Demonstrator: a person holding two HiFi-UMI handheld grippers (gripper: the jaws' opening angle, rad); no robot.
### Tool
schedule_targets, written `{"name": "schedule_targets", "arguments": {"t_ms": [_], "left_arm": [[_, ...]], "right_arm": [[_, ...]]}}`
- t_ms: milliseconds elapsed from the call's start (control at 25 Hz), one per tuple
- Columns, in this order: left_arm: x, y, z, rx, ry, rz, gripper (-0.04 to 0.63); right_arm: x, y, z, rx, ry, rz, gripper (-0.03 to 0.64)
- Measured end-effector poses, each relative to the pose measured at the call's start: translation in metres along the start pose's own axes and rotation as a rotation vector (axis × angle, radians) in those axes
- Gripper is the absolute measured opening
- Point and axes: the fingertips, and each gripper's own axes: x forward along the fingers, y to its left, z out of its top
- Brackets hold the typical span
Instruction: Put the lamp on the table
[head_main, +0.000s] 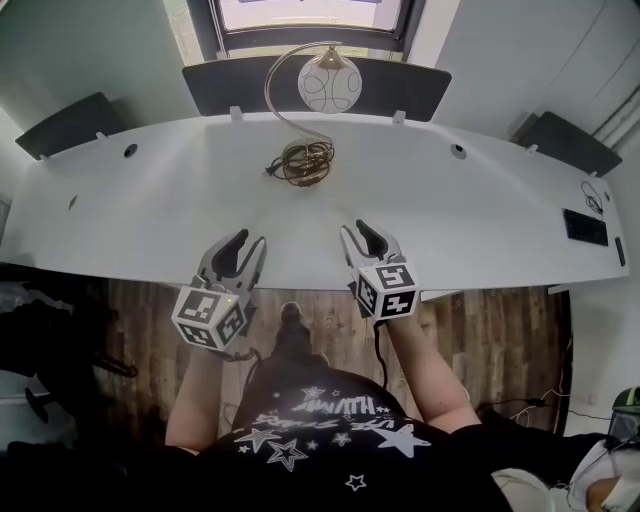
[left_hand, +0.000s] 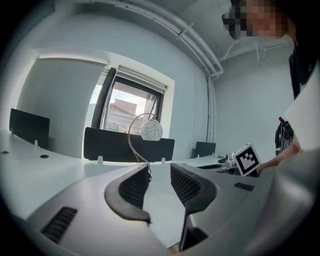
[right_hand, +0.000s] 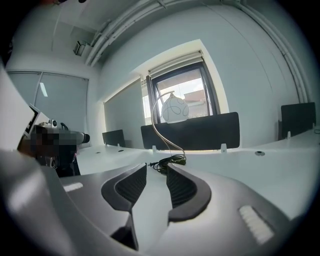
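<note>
"Standing where, was the globe lamp (head_main: 328, 85)?"

"Upright on the white table (head_main: 480, 215), far middle, its cord (head_main: 305, 162) coiled at its foot, just before the dark partition (head_main: 400, 90)."

"And the grippers?"

"The left gripper (head_main: 250, 240) and right gripper (head_main: 354, 228) hung over the near edge, well apart from the lamp, both with jaws spread and empty."

Front: wide white curved tabletop (head_main: 480, 215) — bare, open.
Centre-back: arched metal lamp with white globe (head_main: 328, 85), coiled dark cord (head_main: 303, 162) — blocking.
</note>
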Motion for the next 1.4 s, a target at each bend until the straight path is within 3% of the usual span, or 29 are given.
{"name": "schedule_targets", "arguments": {"t_ms": [200, 320, 560, 800, 960, 1280, 1400], "left_arm": [[-0.021, -0.016, 0.000, -0.013, -0.019, 0.016, 0.126], [-0.028, -0.026, -0.007, 0.005, 0.002, -0.013, 0.126], [-0.031, -0.031, -0.019, 0.045, 0.028, -0.026, 0.126], [-0.048, -0.029, -0.024, 0.015, 0.025, -0.050, 0.123], [-0.070, -0.024, -0.026, 0.002, 0.033, -0.060, 0.108], [-0.111, -0.020, -0.023, 0.027, 0.008, -0.073, 0.014], [-0.125, -0.019, -0.024, 0.036, 0.001, -0.075, 0.008]], "right_arm": [[-0.014, 0.019, -0.009, -0.027, 0.011, 0.054, 0.119], [-0.020, 0.027, -0.006, -0.036, -0.001, 0.062, 0.106], [-0.031, 0.036, 0.012, -0.061, -0.078, 0.091, 0.004], [-0.032, 0.053, 0.014, -0.048, -0.095, 0.083, 0.001], [-0.041, 0.090, 0.013, -0.120, -0.096, 0.111, 0.001], [-0.062, 0.135, 0.009, -0.157, -0.075, 0.088, 0.000], [-0.074, 0.149, 0.007, -0.179, -0.067, 0.086, 0.000]]}}
